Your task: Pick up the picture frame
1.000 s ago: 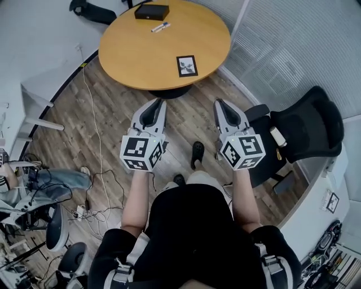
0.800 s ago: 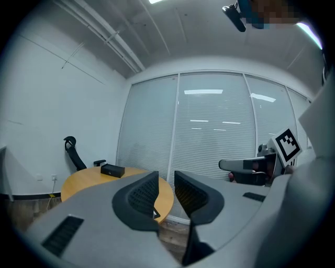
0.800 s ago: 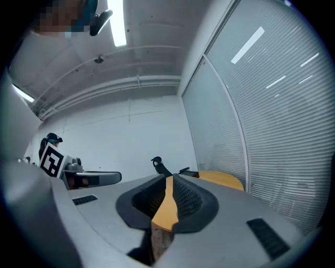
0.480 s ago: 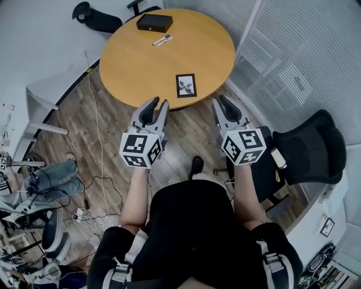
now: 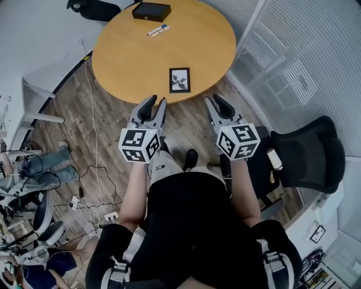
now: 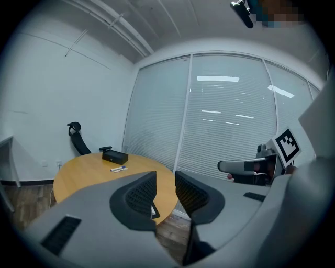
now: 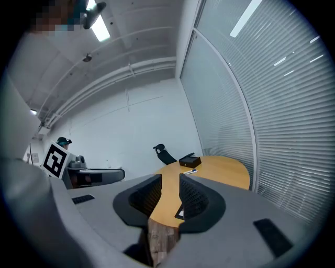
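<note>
Left gripper and right gripper held short of worktop edge, jaws just opened partway, nothing between them. Picture frame seen flat on worktop ahead, between both grippers, untouched. Judged: nothing done yet; reach, grasp and lift left to do.

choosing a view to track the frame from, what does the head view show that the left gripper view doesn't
Head view only: the whole picture frame lying flat, cables on the floor, a black office chair at right. Left gripper view only: the ceiling. Both: the round table, black box, marker.
</note>
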`<move>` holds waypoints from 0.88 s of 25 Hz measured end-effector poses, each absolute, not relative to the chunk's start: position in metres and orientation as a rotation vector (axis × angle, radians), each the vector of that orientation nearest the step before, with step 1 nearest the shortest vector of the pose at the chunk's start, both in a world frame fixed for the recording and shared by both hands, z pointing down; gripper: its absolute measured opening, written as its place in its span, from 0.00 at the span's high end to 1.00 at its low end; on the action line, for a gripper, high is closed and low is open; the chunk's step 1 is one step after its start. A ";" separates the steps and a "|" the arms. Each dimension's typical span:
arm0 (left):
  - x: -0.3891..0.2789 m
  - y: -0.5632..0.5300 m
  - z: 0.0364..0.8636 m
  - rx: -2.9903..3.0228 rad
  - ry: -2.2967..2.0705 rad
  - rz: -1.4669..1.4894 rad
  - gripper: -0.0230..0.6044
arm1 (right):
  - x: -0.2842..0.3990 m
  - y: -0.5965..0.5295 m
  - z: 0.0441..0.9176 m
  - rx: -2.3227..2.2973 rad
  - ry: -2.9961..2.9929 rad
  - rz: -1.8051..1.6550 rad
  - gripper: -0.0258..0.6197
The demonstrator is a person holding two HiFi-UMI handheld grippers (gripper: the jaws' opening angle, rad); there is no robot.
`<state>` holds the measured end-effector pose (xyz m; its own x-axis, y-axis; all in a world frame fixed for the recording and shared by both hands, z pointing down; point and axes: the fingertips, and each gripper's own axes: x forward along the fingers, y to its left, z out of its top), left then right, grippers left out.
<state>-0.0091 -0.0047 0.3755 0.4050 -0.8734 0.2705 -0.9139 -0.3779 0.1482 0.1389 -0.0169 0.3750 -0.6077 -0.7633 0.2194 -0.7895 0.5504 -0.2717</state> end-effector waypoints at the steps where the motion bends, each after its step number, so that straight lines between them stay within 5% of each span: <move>1: -0.008 -0.006 0.379 2.380 -1.563 0.218 0.79 | 0.141 -0.018 0.380 1.351 -2.694 0.546 0.80; 22: -0.047 -0.129 0.503 2.171 -1.387 0.389 0.78 | 0.083 -0.136 0.496 1.224 -2.412 0.796 0.80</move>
<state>-0.0472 -0.1287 0.5034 0.4316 -0.7484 0.5036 -0.9011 -0.3326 0.2781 0.0830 -0.1364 0.4961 -0.5813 -0.6344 0.5095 -0.8131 0.4772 -0.3335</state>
